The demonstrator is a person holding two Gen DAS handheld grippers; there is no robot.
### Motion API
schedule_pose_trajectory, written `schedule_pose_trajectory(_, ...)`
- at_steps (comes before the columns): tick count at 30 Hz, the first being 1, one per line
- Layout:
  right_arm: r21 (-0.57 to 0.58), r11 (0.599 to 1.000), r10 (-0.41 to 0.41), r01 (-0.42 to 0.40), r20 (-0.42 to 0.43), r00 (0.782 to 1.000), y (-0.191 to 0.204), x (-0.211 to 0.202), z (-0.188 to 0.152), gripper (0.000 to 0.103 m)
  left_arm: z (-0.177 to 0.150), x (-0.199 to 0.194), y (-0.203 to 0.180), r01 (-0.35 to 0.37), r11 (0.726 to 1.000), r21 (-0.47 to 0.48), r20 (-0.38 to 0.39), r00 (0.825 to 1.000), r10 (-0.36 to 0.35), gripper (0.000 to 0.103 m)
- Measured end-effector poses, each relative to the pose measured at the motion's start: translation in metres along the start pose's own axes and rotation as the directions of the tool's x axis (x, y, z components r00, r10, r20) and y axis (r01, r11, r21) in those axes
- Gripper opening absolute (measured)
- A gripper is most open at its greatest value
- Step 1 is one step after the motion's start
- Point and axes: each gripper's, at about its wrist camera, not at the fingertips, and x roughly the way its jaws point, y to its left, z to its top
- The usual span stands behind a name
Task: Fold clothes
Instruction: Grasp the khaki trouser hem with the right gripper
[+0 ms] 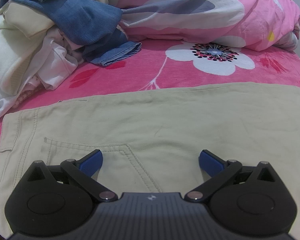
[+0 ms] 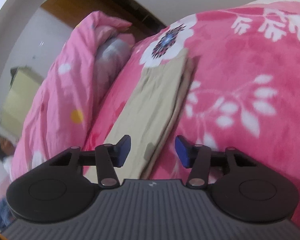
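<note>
Beige trousers (image 1: 170, 120) lie flat across the pink flowered bed, waistband and back pocket toward the left. My left gripper (image 1: 151, 160) hovers just above the pocket area, open, with nothing between its blue pads. In the right wrist view the same trousers (image 2: 160, 92) show as a long folded strip running away from me. My right gripper (image 2: 153, 152) sits at the strip's near end with its jaws partly apart. The layered edge of the cloth lies between the pads, which do not press on it. This view is tilted and blurred.
A heap of clothes (image 1: 40, 40), cream and white pieces with blue jeans (image 1: 86, 20) on top, sits at the back left. A bunched pink duvet (image 1: 210, 10) lies along the far side. A person (image 2: 2, 146) and a pale cabinet (image 2: 18, 96) show beyond the bed.
</note>
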Motion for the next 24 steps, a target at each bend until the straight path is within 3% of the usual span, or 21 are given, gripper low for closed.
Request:
schedule_pose_trajectory(6, 0.138, 0.99, -0.012, 0.006, 0.043, 0.999, -0.019, 0.023, 0.027, 0.032, 0.0, 0.0, -0.001, -0.004, 1.0, 0.0, 0.001, 1.0, 0.004, 0.103)
schedule_pose_trajectory(11, 0.23, 0.973, -0.005, -0.008, 0.058, 0.998, -0.036, 0.037, 0.04, 0.011, -0.001, 0.0, 0.0, -0.005, 1.0, -0.001, 0.006, 1.0, 0.005, 0.103)
schedule_pose_trajectory(18, 0.256, 0.966, 0.014, -0.034, 0.078, 0.997, -0.042, 0.05, 0.051, 0.009, 0.0, -0.001, 0.0, -0.005, 1.0, 0.0, 0.009, 1.0, 0.005, 0.103)
schedule_pose_trajectory(24, 0.21, 0.977, 0.021, -0.04, 0.095, 0.995, -0.037, 0.048, 0.051, 0.006, -0.001, 0.0, -0.001, -0.008, 1.0, 0.006, 0.016, 1.0, 0.008, 0.103)
